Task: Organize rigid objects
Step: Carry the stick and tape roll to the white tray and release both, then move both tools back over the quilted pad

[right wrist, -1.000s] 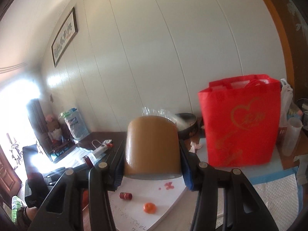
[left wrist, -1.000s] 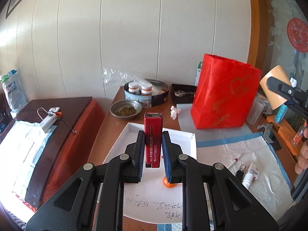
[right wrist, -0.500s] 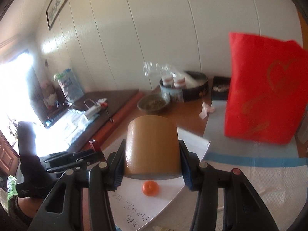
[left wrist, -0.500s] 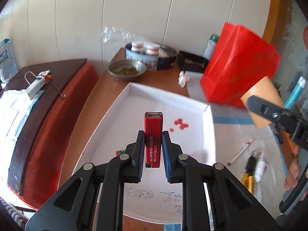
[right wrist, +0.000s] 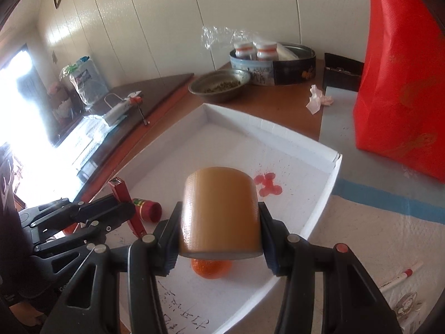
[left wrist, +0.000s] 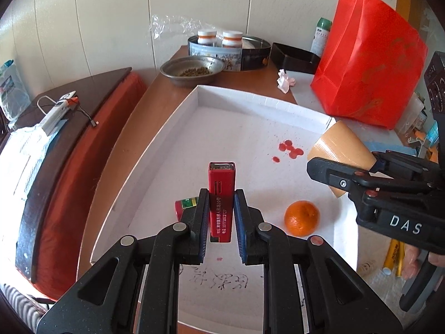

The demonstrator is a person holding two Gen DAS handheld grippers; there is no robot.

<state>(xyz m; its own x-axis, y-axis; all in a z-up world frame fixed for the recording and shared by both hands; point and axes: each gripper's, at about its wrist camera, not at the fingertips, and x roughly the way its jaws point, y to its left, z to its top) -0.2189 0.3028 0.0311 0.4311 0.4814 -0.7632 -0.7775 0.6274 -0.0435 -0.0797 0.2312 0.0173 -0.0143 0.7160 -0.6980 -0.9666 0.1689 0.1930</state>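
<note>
Since the earlier pics both hands have come down and tipped fwd: wall filled most of each view then, now the white tray [left wrist: 178, 119] fills the middle, and the right gripper [left wrist: 333, 167] has swung in at 3 o'clock of the left view.

Progress, judged: partway. Already in the tray: an orange [left wrist: 301, 218] at approx 5 o'clock of tray centre and a small red bottle [left wrist: 185, 207] lying on its side at 7 o'clock. Two more things are in the air above the tray, not yet set down. Pens and small tubes wait on the pad at 4 o'clock, outside the tray, so more is left.

Left gripper [left wrist: 221, 217]: fingers narrow, clamped on a red lighter [left wrist: 221, 194] that stands upright between them, over the tray's near half. Gripper points steeply down and fwd.

Right gripper: fingers part-wide, pressed on both flat ends of a tan tape roll [right wrist: 221, 211], held crosswise, directly above the orange in its own view. Also angled down. Part of a hand [left wrist: 417, 258] shows on its handle.
</note>
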